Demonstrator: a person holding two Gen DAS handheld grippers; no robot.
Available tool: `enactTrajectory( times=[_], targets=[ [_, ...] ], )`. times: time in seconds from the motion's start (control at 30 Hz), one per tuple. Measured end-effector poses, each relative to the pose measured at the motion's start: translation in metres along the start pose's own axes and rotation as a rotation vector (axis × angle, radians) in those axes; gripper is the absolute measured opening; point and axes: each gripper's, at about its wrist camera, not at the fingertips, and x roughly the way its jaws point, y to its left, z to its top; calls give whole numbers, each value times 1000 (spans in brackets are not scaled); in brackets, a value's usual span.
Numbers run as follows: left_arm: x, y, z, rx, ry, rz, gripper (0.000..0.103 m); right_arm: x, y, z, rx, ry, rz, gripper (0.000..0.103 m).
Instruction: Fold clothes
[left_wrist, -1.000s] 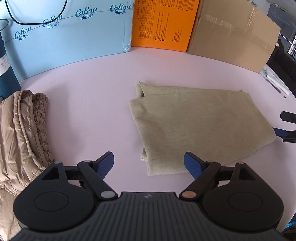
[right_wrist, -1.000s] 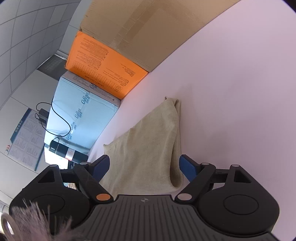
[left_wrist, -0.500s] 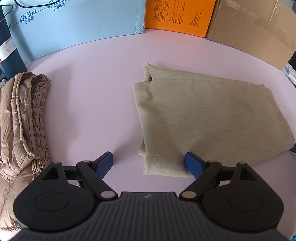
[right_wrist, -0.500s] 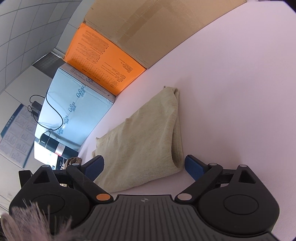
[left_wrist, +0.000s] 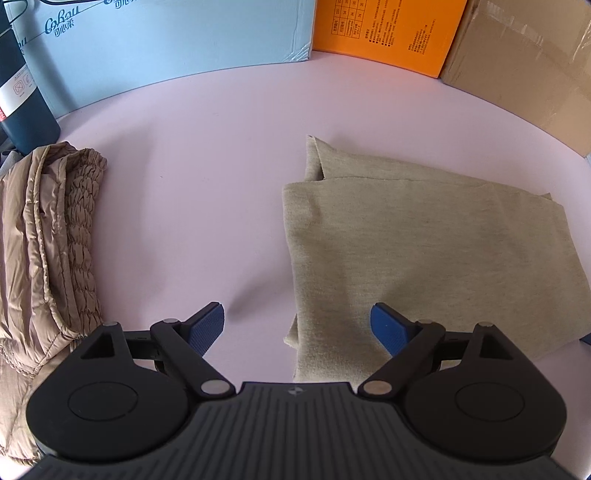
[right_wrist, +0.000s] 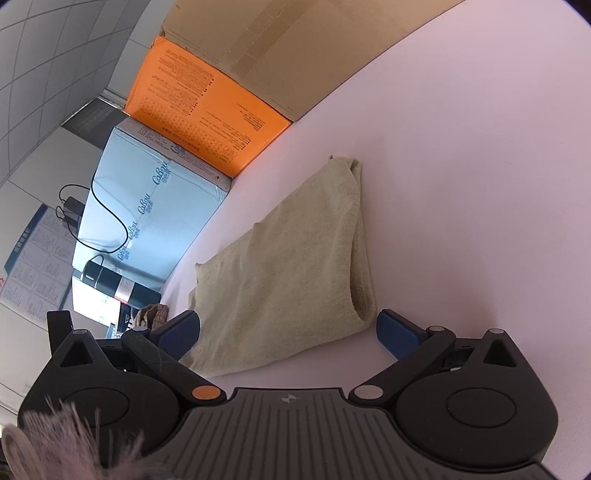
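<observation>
While the pale pink table (left_wrist: 229, 155) fills most of both views, the folded beige garment (left_wrist: 424, 251) lies flat on it and serves as the landmark for everything else. Beyond the garment, along the table's far edge, stand a light blue box (left_wrist: 177, 40), an orange box (left_wrist: 384, 29) and a brown cardboard box (left_wrist: 524, 62) side by side, the blue one farthest to the garment's left in the left wrist view. Well apart from the garment on that same left side lies a bunched tan puffer jacket (left_wrist: 48, 243), and behind the jacket stands a dark bottle (left_wrist: 22, 92) with a white label. Over the garment's near left corner hovers the left gripper (left_wrist: 297, 323), its fingers wide apart, the blue pad of one finger above the cloth and the other above bare table, neither pressing on anything. At the garment's opposite end the right gripper (right_wrist: 288, 330) points along the cloth, its jaws opening, with the narrow rolled end of the garment (right_wrist: 295, 266) lying between the spread fingers and the pads clear of it. A black cable (right_wrist: 110, 221) loops across the blue box in the right wrist view
</observation>
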Motion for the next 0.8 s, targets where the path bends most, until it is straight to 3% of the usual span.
enactTrajectory(
  times=[0.23,0.3,0.5,0.67,0.8],
  targets=[
    [7,-7,0,15,-23,-1,95,11,-1,8,-26,-18,28,103],
    [10,-6,-3,21,-44,-6,102,14,0,10,-39,-33,26,103],
    [4,-5,-23,77,-115,-24,103,14,5,7,-78,-95,-20,103],
    [1,-3,-26,101,-103,-35,103,6,5,9,-107,-142,-115,103],
    [3,-4,-13,99,-61,-32,103,11,-7,29,-95,-122,-109,103]
  ],
)
